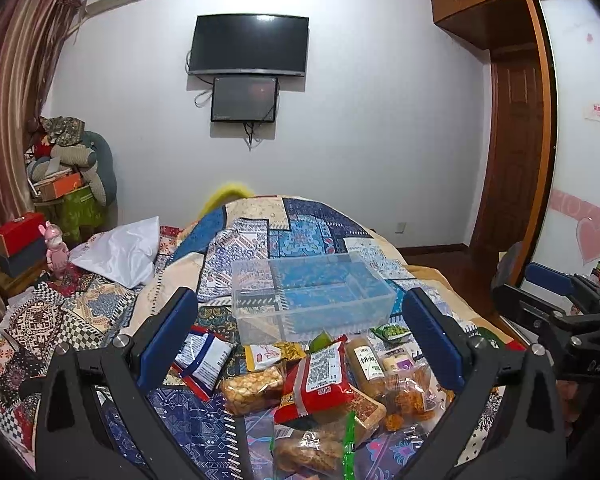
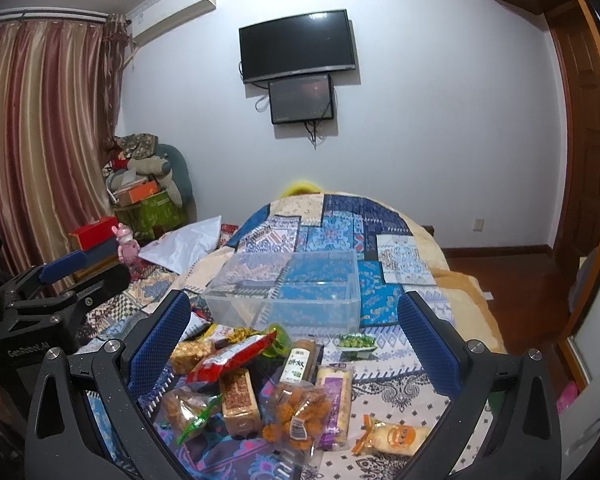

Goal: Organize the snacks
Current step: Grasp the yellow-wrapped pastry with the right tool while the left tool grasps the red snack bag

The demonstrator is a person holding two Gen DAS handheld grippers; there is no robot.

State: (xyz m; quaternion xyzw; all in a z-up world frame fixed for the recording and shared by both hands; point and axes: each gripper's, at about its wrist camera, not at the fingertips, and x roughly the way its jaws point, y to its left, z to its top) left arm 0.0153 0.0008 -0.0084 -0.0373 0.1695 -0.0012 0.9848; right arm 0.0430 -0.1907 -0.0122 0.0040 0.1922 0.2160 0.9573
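A pile of wrapped snacks [image 1: 324, 384] lies on a patchwork quilt, also seen in the right wrist view [image 2: 268, 384]. A red packet [image 1: 320, 376] lies on top of the pile [image 2: 232, 356]. Behind the pile stands an empty clear plastic box [image 1: 312, 296], also in the right wrist view [image 2: 292, 292]. My left gripper [image 1: 300, 332] is open and empty above the near side of the pile. My right gripper [image 2: 296, 328] is open and empty over the pile; it also shows at the right edge of the left wrist view [image 1: 556, 296].
The quilt [image 1: 300, 236] covers a bed. A white pillow [image 1: 120, 248] and a pink toy figure [image 1: 56, 248] lie at the left. Boxes and cushions [image 1: 64, 168] are stacked by the curtain. A wooden wardrobe [image 1: 516, 120] stands at the right.
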